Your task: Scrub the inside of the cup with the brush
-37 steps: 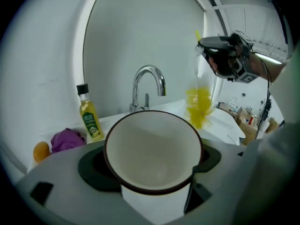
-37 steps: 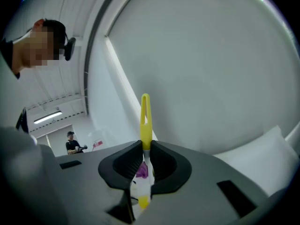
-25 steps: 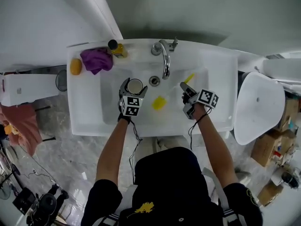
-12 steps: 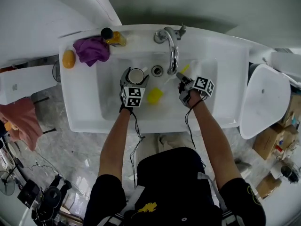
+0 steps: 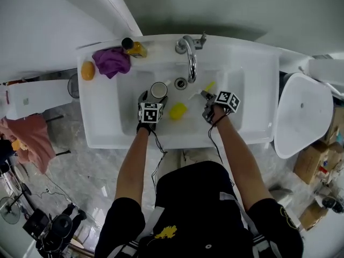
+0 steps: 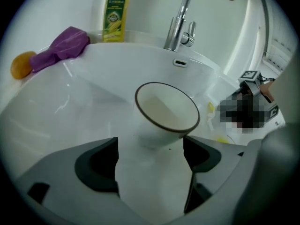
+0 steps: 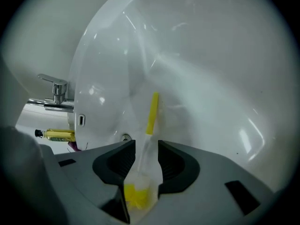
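Note:
A white cup (image 5: 158,90) with a dark rim lies tilted in the sink basin (image 5: 129,122), mouth toward the faucet. My left gripper (image 5: 153,94) is shut on its body (image 6: 164,111). The brush has a yellow bristle head (image 5: 177,110) right of the cup and a clear handle ending in a yellow tip (image 5: 209,85). My right gripper (image 5: 205,97) sits astride that handle and its jaws are opening. In the right gripper view the handle (image 7: 151,111) runs between the pads with a gap on each side, and the bristles (image 7: 136,196) are close to the camera.
The faucet (image 5: 189,58) arches over the drain (image 5: 180,83) just beyond both grippers. On the sink's back left ledge are a purple cloth (image 5: 112,61), a yellow bottle (image 5: 134,48) and an orange sponge (image 5: 87,70). A white lid (image 5: 301,117) stands to the sink's right.
My right gripper has moved left with the brush, closer to the faucet and the cup. The left gripper still holds the cup in about the same place.

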### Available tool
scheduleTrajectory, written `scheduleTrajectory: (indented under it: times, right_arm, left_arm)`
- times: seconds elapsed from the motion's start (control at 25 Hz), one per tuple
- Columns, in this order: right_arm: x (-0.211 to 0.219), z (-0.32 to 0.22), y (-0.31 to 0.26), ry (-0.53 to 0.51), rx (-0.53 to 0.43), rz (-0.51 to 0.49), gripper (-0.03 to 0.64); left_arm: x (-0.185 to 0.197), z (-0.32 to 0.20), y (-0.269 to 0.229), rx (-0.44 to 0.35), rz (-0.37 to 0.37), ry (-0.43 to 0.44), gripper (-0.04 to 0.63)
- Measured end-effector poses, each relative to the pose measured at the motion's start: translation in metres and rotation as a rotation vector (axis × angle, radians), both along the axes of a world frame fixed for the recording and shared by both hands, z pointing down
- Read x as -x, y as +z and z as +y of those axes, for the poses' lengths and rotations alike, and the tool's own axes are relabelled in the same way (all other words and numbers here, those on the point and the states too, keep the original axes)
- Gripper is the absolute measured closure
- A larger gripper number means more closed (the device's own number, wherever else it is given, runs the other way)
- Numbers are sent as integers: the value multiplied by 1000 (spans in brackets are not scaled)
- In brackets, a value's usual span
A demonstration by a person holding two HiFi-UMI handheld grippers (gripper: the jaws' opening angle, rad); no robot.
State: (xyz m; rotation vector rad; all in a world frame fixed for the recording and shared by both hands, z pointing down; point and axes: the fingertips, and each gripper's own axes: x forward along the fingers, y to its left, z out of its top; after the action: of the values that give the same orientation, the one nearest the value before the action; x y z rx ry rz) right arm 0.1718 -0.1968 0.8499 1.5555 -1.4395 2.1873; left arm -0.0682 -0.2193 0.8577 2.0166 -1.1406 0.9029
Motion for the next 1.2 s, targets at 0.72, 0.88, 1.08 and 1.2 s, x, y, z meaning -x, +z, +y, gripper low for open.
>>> scheduleTrajectory:
  times: [0.72, 0.88, 1.08, 1.2]
  right_arm:
    - [18, 8, -347, -475, -867, 606, 574]
    - [20, -1, -425, -479, -1078, 848, 577]
    - [29, -6, -457, -467, -1172, 933, 588]
    - [38, -5, -462, -499, -1183, 945, 588]
  left_arm:
    - [-12, 12, -358, -603, 82, -84, 577]
    - [-18, 5, -408, -677, 144, -96, 577]
    - [-27, -6, -435, -711, 182, -115, 577]
    - [-33, -7, -439, -724, 164, -111, 578]
